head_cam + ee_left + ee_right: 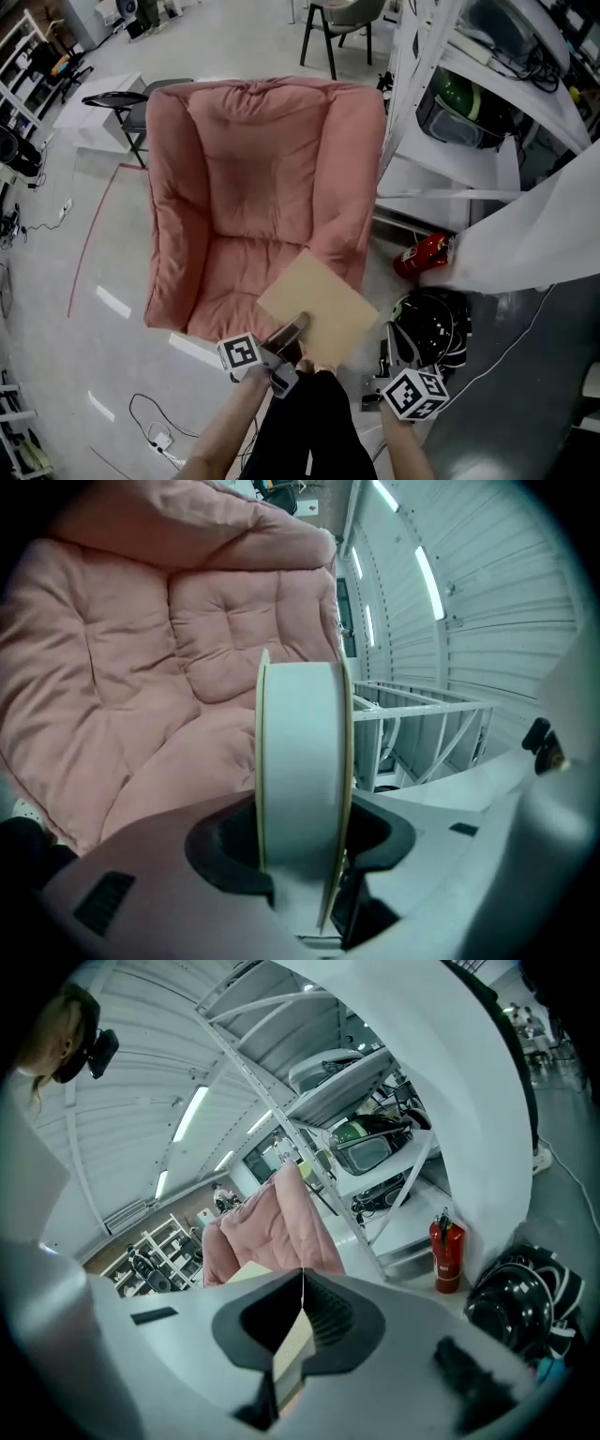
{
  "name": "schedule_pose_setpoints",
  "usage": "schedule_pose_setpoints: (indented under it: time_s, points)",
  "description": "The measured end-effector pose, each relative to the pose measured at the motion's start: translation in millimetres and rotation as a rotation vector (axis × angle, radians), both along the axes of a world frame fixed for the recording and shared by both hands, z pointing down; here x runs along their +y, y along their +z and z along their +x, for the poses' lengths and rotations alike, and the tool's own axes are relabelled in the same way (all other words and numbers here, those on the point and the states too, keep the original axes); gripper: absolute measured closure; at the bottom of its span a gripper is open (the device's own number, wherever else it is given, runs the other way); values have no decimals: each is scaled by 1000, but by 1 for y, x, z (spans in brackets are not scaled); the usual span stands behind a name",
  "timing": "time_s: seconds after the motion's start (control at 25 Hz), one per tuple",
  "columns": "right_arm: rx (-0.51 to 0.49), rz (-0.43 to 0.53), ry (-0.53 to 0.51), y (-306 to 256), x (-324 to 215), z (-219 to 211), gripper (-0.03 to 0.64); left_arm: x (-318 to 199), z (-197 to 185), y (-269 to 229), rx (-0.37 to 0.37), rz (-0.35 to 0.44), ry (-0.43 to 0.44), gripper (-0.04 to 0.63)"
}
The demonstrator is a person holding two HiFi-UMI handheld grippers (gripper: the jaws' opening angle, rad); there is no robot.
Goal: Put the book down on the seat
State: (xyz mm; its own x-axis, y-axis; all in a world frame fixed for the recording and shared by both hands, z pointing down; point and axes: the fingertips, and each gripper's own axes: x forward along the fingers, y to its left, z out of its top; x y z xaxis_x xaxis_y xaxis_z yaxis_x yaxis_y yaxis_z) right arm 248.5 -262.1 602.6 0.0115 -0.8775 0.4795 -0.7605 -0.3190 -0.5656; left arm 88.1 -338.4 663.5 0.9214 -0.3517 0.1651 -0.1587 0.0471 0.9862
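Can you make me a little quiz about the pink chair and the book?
1. True or false: the right tool has its jaws wide apart.
2. Which one grips the book over the pink chair? A: left tool. B: right tool.
3. Fill in: the fire extinguisher on the floor is ____.
Key: 1 false; 2 A; 3 red.

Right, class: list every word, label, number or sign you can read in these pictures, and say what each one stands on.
No text can be read anywhere in these views.
book: plain tan cover and blank page edges, no title showing.
fire extinguisher: any label on it is too small to read.
marker cubes: black-and-white square patterns only, no letters or numbers.
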Motion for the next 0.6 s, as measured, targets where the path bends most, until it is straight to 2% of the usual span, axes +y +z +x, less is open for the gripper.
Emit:
schedule_pose_setpoints:
  time_s: [0.16, 0.6]
  points:
    - [-6, -2, 4, 13, -11, 2, 604, -3, 19, 19, 23, -31, 40, 374]
    - [-31, 2, -30, 45, -53, -8, 604, -5, 43, 71, -54, -21, 179, 374]
